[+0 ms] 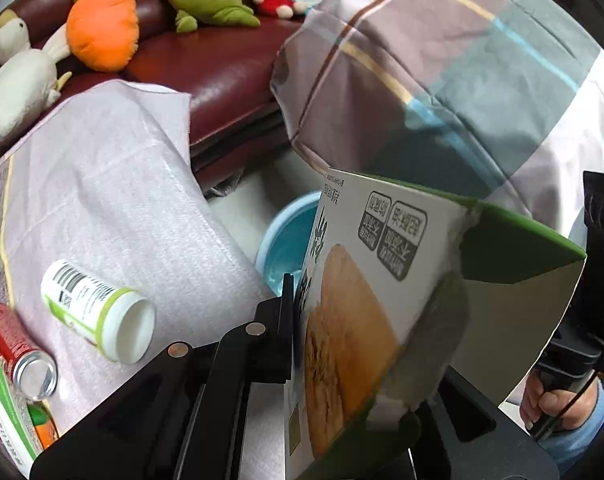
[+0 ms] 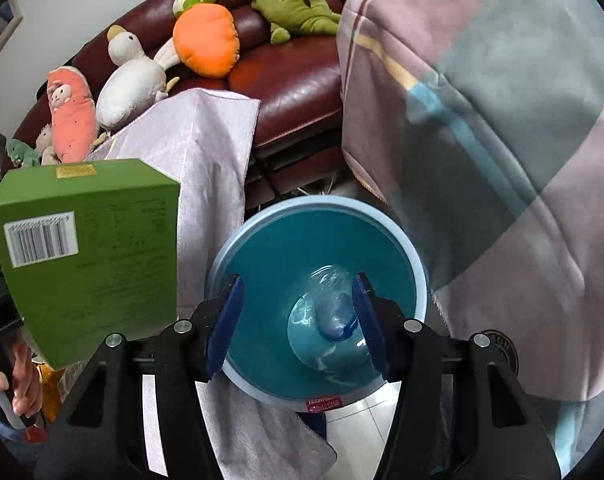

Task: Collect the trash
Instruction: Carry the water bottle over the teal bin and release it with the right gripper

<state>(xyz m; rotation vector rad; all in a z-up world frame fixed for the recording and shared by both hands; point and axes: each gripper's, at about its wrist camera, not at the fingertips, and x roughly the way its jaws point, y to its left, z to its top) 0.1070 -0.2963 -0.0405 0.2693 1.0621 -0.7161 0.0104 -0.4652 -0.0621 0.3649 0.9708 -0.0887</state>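
Between the left tongs (image 1: 322, 344), a green & white food box (image 1: 382, 300) is pinched, tilted, held up beside the blue bin (image 2: 414, 248). Right tongs (image 2: 298, 320) hang spread over the bin mouth w/ nothing in them; a clear plastic bottle (image 2: 330, 308) lies at the bin's bottom, below & betw. the pads, apart from them. On the cloth-covered surface (image 1: 122, 200) left of the box: a white bottle (image 1: 98, 312) on its side, next to a red can (image 1: 18, 356).
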